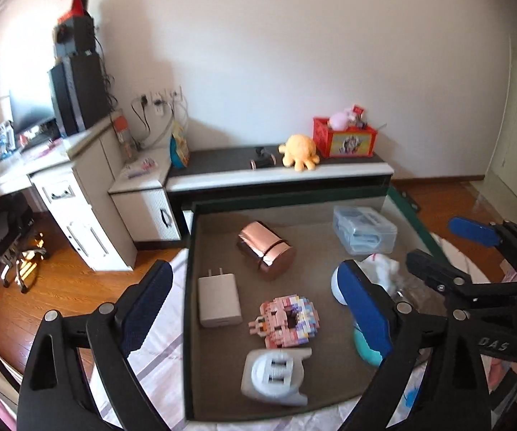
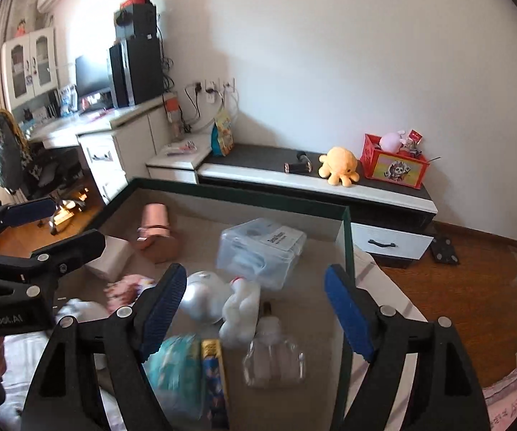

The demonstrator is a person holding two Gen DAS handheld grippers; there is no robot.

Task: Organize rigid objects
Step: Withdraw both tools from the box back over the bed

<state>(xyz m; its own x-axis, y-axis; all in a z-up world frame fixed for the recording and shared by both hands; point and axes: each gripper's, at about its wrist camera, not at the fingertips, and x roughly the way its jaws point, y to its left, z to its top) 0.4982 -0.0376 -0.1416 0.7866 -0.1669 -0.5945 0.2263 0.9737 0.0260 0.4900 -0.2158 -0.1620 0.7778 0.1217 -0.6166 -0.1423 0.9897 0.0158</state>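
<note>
The shallow dark-rimmed tray (image 1: 189, 287) holds the loose objects: a clear lidded plastic box (image 1: 364, 229) at 1 o'clock in the left wrist view, a copper canister (image 1: 267, 248) on its side at 12, a white charger (image 1: 218, 300) at 9, a pink brick figure (image 1: 287, 321) at centre and a white plug adapter (image 1: 276, 375) at 6. The left gripper (image 1: 254, 309) spreads wide, empty, above the charger and figure. The right gripper (image 2: 254, 318) also gapes wide, empty, over a white plush (image 2: 240, 309) and clear bottle (image 2: 274, 355).
</note>
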